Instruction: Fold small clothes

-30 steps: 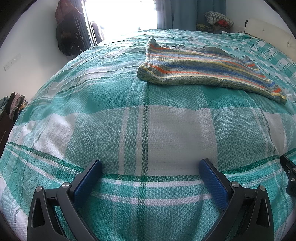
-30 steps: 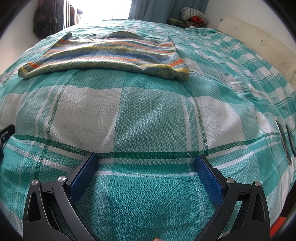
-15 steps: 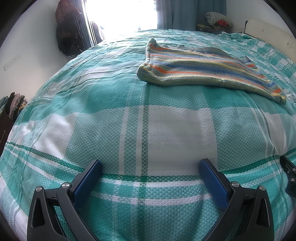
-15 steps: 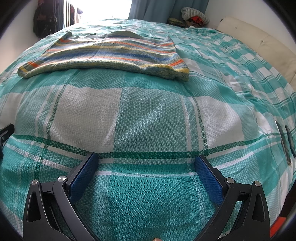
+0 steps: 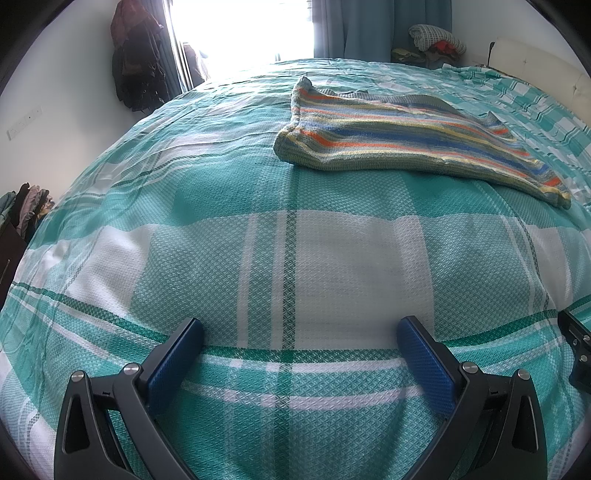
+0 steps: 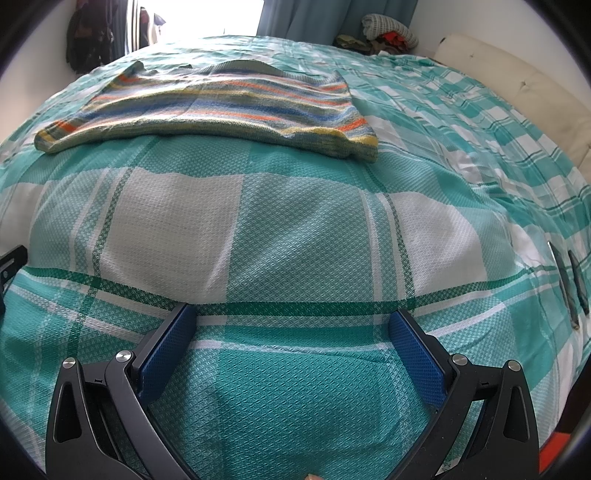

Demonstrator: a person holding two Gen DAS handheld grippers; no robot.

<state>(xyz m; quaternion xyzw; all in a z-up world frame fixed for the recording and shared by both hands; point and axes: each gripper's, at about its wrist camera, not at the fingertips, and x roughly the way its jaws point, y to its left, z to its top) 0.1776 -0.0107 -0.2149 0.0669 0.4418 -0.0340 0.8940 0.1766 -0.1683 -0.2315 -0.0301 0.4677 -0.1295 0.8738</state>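
- The sweater (image 5: 413, 138) (image 6: 221, 107), knitted in stripes of orange, blue, yellow and green, lies flat on the bedspread (image 5: 295, 266) (image 6: 295, 229), toward the far side of the bed.
- In the left wrist view it sits up and to the right of centre; in the right wrist view it sits up and to the left of centre.
- Its near hem runs roughly across both views, with a rounded corner at each end.
- The left gripper (image 5: 300, 330) is well short of the sweater, low over the teal and white plaid; its blue-padded fingers (image 5: 177, 354) are spread wide with only cloth between them.
- The right gripper (image 6: 291, 317) is likewise well short of the sweater, its fingers (image 6: 413, 354) spread wide and holding nothing.
- A dark part of the other gripper shows at the right edge of the left view and at the left edge of the right view, so the two are side by side.
- Beyond the bed are a bright window (image 5: 240, 29), blue curtains (image 5: 365, 26) (image 6: 295, 16) and a pile of clothes (image 5: 432, 42) (image 6: 384, 33) in the far corner.
- Dark garments (image 5: 136, 62) hang on the left wall.
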